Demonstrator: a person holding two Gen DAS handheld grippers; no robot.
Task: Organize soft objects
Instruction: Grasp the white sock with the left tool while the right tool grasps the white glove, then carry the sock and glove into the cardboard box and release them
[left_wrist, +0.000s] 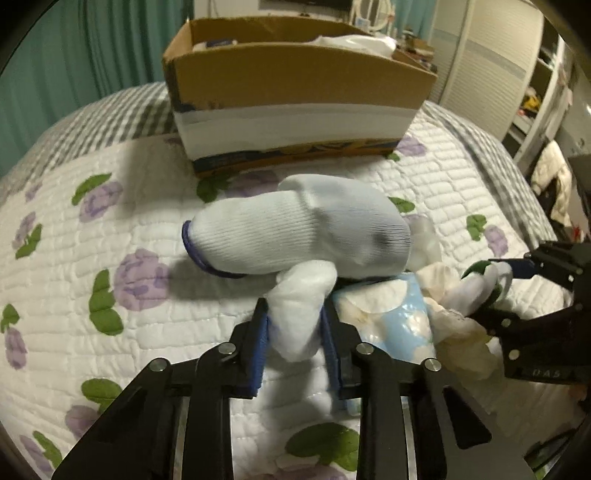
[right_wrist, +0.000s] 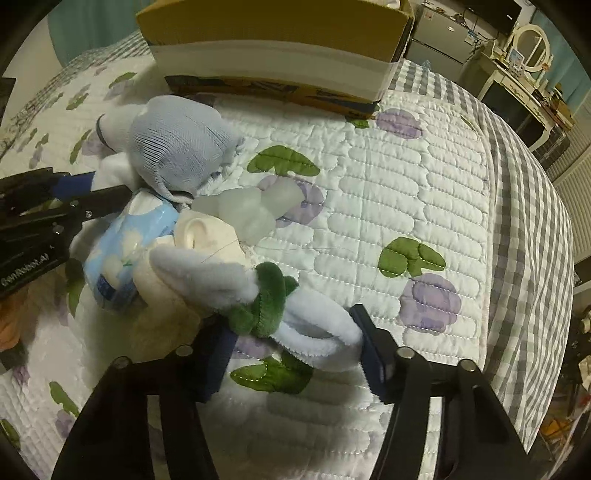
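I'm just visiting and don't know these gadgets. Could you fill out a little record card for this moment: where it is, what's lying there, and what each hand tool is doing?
Place: a quilt with a flower print on a bed
Container: cardboard box on the quilt behind the pile, cloth showing inside
Pile: pale blue sock, blue tissue pack, white and green plush toy
Left gripper: jaws closed around a white cloth roll
Right gripper: jaws around the plush toy, whether squeezing it is unclear
Task status: these items are outside the box
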